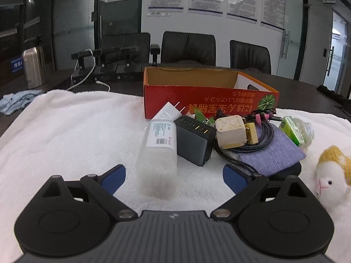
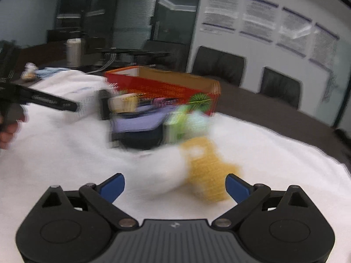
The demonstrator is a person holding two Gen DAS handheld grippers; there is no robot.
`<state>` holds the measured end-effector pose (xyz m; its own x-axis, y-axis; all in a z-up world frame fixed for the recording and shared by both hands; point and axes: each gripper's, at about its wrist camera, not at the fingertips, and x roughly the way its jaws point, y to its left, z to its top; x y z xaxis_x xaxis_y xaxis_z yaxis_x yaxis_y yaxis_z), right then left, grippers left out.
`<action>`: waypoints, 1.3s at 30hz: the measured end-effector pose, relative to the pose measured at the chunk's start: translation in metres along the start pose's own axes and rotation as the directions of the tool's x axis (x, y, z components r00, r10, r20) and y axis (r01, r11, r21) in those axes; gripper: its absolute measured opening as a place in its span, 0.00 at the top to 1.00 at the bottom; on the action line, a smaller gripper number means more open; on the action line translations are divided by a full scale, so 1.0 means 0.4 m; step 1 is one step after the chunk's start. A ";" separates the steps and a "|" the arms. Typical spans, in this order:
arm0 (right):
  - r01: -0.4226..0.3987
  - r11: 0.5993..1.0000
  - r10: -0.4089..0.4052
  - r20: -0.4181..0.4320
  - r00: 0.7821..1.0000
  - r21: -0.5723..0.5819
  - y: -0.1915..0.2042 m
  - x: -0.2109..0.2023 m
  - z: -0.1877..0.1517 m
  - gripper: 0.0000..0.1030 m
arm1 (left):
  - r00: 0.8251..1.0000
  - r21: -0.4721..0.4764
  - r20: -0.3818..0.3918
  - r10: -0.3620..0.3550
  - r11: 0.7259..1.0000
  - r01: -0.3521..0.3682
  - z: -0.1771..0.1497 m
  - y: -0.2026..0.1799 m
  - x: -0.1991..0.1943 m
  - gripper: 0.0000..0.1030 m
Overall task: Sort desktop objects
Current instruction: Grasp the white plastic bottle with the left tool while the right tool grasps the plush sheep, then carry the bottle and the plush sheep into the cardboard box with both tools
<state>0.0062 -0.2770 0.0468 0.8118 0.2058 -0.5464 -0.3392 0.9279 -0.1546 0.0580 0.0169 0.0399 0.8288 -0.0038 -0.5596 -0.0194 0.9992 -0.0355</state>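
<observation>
Bottle (image 1: 157, 153): frosted translucent plastic, cylindrical, lying on its side on the fluffy white towel (image 1: 65, 131); I see its long axis running from between my left claw's fingers away toward the red box, labelled end farther off.
Left claw (image 1: 174, 178): released, blue pads spread wide on either side of the bottle's near end, not touching it.
Right claw (image 2: 175, 186): released too, fingers spread; its view is badly motion-blurred.
Plush toy (image 2: 204, 171): soft, white and yellow, lying just ahead of my right claw, between the fingers; blur hides whether anything touches it.
Red box (image 1: 210, 92): open-topped cardboard, rectangular, printed side facing me, standing at the towel's far edge.
Charger block (image 1: 195, 141): dark grey, boxy, hard plastic, touching the bottle's right side.
White plug (image 1: 169, 111): smooth, two metal prongs pointing up and away, behind the bottle.
Cream cube (image 1: 230, 133): squarish with an embossed top, sitting on a coiled braided cable (image 1: 261, 140).
Purple cloth (image 1: 274, 153): woven, flat, under the cable.
Tabletop (image 1: 307, 92): dark, beneath the towel.
</observation>
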 end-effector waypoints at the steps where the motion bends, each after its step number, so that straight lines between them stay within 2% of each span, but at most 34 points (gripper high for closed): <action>1: 0.021 1.000 -0.021 0.011 1.000 -0.003 -0.020 0.006 0.004 0.04 | 1.000 -0.004 -0.005 0.000 1.000 0.000 0.002 0.001 0.004 0.05; 3: 0.017 1.000 -0.017 0.020 1.000 -0.010 -0.056 0.018 0.009 0.04 | 1.000 0.004 -0.004 0.000 1.000 0.000 0.006 0.002 0.010 0.04; 5: -0.039 0.999 0.040 0.021 0.999 -0.027 -0.080 0.028 0.009 0.04 | 1.000 0.013 -0.009 0.010 1.000 -0.010 0.010 0.005 0.020 0.04; 7: -0.051 0.997 0.053 0.018 0.998 -0.061 -0.087 0.042 0.006 0.04 | 1.000 0.016 -0.012 0.007 1.000 -0.006 0.020 0.015 0.034 0.06; 9: -0.042 0.992 0.043 0.004 0.999 -0.117 -0.092 0.062 0.005 0.05 | 1.000 0.015 -0.022 0.002 1.000 -0.001 0.030 0.024 0.044 0.25; 10: -0.038 0.990 0.038 -0.005 0.999 -0.135 -0.093 0.068 0.006 0.07 | 1.000 0.017 -0.029 -0.007 1.000 0.008 0.034 0.027 0.047 0.30; 12: -0.039 0.985 0.035 -0.027 0.999 -0.170 -0.102 0.085 0.010 0.16 | 0.999 0.021 -0.045 -0.029 0.999 0.030 0.040 0.030 0.055 0.45; 14: -0.070 0.981 0.061 -0.057 0.997 -0.183 -0.113 0.110 0.019 0.26 | 0.998 0.025 -0.060 -0.034 0.999 0.035 0.043 0.035 0.070 0.55; 16: -0.110 0.983 0.098 -0.083 0.992 -0.149 -0.129 0.136 0.030 0.33 | 0.997 0.014 -0.066 -0.025 1.000 0.026 0.042 0.039 0.076 0.56; 17: -0.134 0.984 0.122 -0.107 0.987 -0.113 -0.137 0.147 0.033 0.45 | 0.997 0.003 -0.071 -0.023 1.000 0.023 0.042 0.042 0.071 0.56; 20: -0.133 0.991 0.134 -0.168 0.977 0.019 -0.144 0.158 0.031 0.53 | 0.999 -0.005 -0.036 -0.019 1.000 0.019 0.028 0.045 0.025 0.57; 22: -0.112 0.990 0.125 -0.161 0.979 0.088 -0.139 0.144 0.022 0.56 | 0.999 -0.023 -0.030 -0.019 1.000 0.019 0.012 0.048 -0.014 0.57; 24: -0.101 0.973 0.134 -0.150 0.980 0.209 -0.133 0.116 0.016 0.56 | 0.998 -0.063 -0.030 -0.048 0.997 0.047 -0.004 0.050 -0.050 0.57; 27: -0.131 0.946 0.169 -0.105 0.980 0.296 -0.095 0.074 0.013 0.57 | 0.997 -0.061 -0.024 -0.071 0.996 0.070 -0.031 0.015 -0.088 0.57; 31: -0.136 0.943 0.179 -0.120 0.976 0.303 -0.010 0.062 0.006 0.55 | 0.997 -0.015 -0.022 -0.073 0.997 0.072 -0.068 -0.028 -0.104 0.56; 32: -0.117 0.952 0.161 -0.134 0.978 0.284 0.013 0.069 0.003 0.53 | 0.997 -0.006 -0.035 -0.073 0.997 0.073 -0.077 -0.032 -0.098 0.56; 35: -0.094 0.976 0.123 -0.143 0.982 0.197 0.059 0.083 -0.008 0.45 | 0.994 -0.004 -0.087 -0.070 0.998 0.069 -0.096 -0.034 -0.071 0.47; 37: -0.102 0.982 0.123 -0.129 0.984 0.160 0.076 0.085 -0.012 0.45 | 0.994 0.001 -0.087 -0.064 0.998 0.065 -0.104 -0.031 -0.061 0.47; 38: -0.101 0.984 0.119 -0.126 0.985 0.147 0.082 0.083 -0.011 0.46 | 0.994 0.002 -0.091 -0.061 0.998 0.061 -0.106 -0.029 -0.057 0.48; 39: -0.090 0.987 0.107 -0.126 0.986 0.135 0.086 0.086 -0.011 0.48 | 0.993 -0.006 -0.090 -0.071 0.997 0.071 -0.106 -0.024 -0.056 0.58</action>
<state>0.0205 -0.2393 0.0191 0.7044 0.2633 -0.6592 -0.3438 0.9390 0.0077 0.0159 0.0058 0.0178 0.7740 -0.0786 -0.6283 0.0360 0.9961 -0.0803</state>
